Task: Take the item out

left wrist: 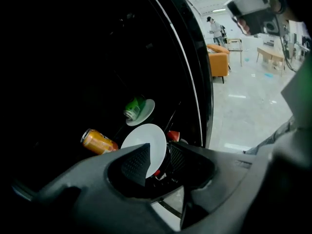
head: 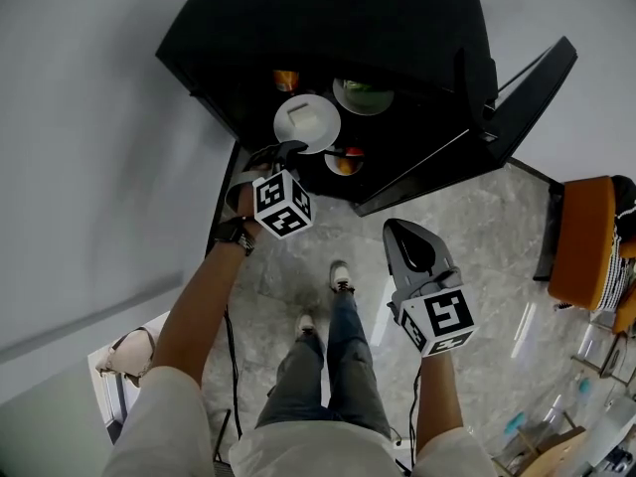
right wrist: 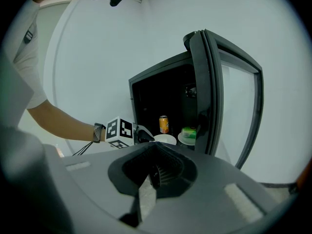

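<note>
A white plate (head: 308, 122) (left wrist: 148, 138) (right wrist: 165, 139) stands on a shelf inside a black cabinet (head: 328, 18). My left gripper (head: 291, 150) (left wrist: 158, 155) reaches into the cabinet at the plate's near edge. Its jaws stand apart and the plate's rim shows in the gap between them, with no pad pressing on it. An orange can (head: 286, 79) (left wrist: 97, 141) (right wrist: 164, 124) lies further in. A green can (left wrist: 134, 108) rests on a second plate (head: 364, 95). My right gripper (head: 405, 238) (right wrist: 155, 172) hangs outside the cabinet, jaws together, holding nothing.
The cabinet door (head: 477, 137) (right wrist: 214, 91) is swung open on the right. A red-topped item (head: 345, 160) (left wrist: 173, 135) sits beside the white plate. An orange chair (head: 586, 241) stands at the far right on the grey stone floor (head: 467, 217).
</note>
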Available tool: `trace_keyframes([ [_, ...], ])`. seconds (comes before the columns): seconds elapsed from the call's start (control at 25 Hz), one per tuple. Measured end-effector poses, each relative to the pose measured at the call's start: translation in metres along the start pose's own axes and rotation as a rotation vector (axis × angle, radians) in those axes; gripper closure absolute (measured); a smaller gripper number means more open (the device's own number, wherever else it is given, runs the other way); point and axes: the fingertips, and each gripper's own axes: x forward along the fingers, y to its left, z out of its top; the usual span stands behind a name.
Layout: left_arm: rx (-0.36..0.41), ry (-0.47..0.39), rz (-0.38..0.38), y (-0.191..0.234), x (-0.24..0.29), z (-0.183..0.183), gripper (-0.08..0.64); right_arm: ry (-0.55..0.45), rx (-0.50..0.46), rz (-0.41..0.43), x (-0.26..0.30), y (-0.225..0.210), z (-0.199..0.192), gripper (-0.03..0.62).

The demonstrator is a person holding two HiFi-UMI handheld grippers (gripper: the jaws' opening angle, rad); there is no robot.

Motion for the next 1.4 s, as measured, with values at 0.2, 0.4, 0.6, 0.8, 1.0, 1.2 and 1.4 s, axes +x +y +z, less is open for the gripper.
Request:
trace_keyframes([
  [0.2,0.035,0.065,0.008,0.001,0.024,-0.015,0.428,0.018,0.015,-0.003,0.0,-0.006,-0.012,0.584],
  [0.4,0.105,0.103,0.026,0.001,0.042,-0.023,0.426,0.033,0.036,-0.004,0.002,-0.011,-0.022,0.584],
  [0.6,0.272,0.14,0.067,-0.005,0.057,-0.028,0.419,0.038,0.05,-0.011,0.003,-0.013,-0.028,0.584],
  [0.8,0.277,0.145,0.111,-0.005,0.067,-0.032,0.412,0.049,0.067,-0.018,0.002,-0.016,-0.038,0.584],
  [1.0,0.285,0.136,0.158,0.0,0.072,-0.029,0.396,0.061,0.085,-0.036,-0.001,-0.021,-0.05,0.584],
  [1.2,0.35,0.16,0.18,0.003,0.078,-0.028,0.38,0.074,0.091,-0.03,-0.003,-0.019,-0.057,0.584],
  [1.4,0.372,0.182,0.185,0.004,0.081,-0.028,0.406,0.087,0.094,-0.034,-0.004,-0.021,-0.062,0.584],
])
